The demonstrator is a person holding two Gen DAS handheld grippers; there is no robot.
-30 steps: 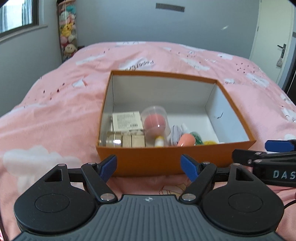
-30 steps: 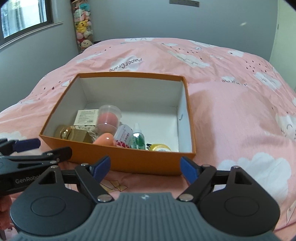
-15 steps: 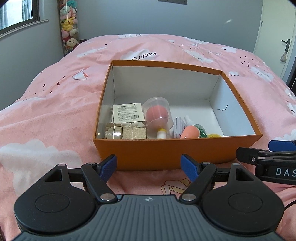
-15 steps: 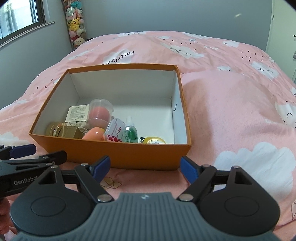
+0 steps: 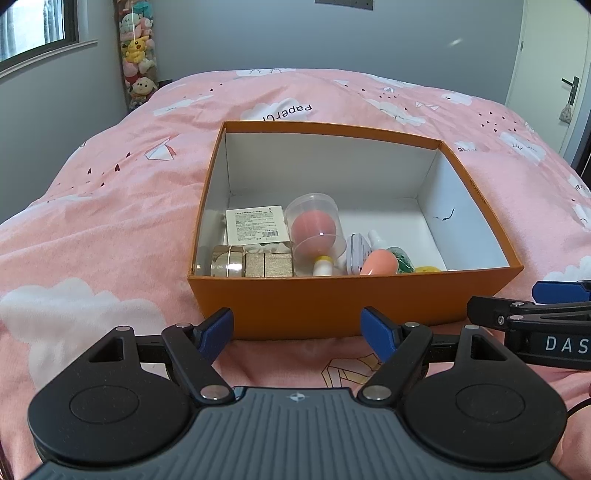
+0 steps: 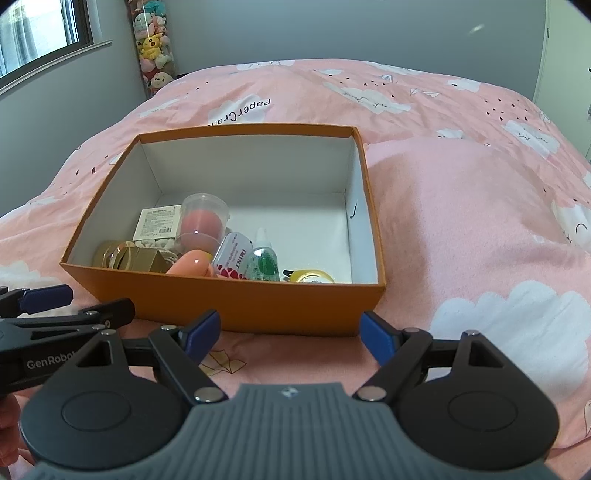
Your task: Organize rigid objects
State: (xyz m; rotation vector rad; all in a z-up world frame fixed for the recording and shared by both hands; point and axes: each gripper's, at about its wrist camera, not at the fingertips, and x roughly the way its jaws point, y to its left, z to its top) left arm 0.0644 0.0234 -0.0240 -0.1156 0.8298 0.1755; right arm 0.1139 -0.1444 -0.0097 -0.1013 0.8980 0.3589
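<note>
An orange box (image 5: 332, 295) with white inner walls sits on the pink bed; it also shows in the right wrist view (image 6: 236, 299). Inside along its near wall lie a white labelled box (image 5: 256, 224), gold jars (image 5: 251, 264), a clear cup with a pink sponge (image 5: 314, 229), an orange egg-shaped thing (image 5: 378, 261), a small white tin (image 6: 234, 260), a green bottle (image 6: 264, 260) and a yellow tape roll (image 6: 314, 276). My left gripper (image 5: 297, 328) is open and empty just before the box. My right gripper (image 6: 288, 330) is open and empty beside it.
The pink cloud-print duvet (image 5: 110, 206) covers the bed all around the box. A column of plush toys (image 5: 136, 55) hangs at the far left corner. A window (image 5: 33, 33) is on the left wall and a door (image 5: 554, 66) on the right.
Both grippers have risen and tilted down, so more of the box's inside shows. The objects in the box have not moved. Both grippers stayed open.
</note>
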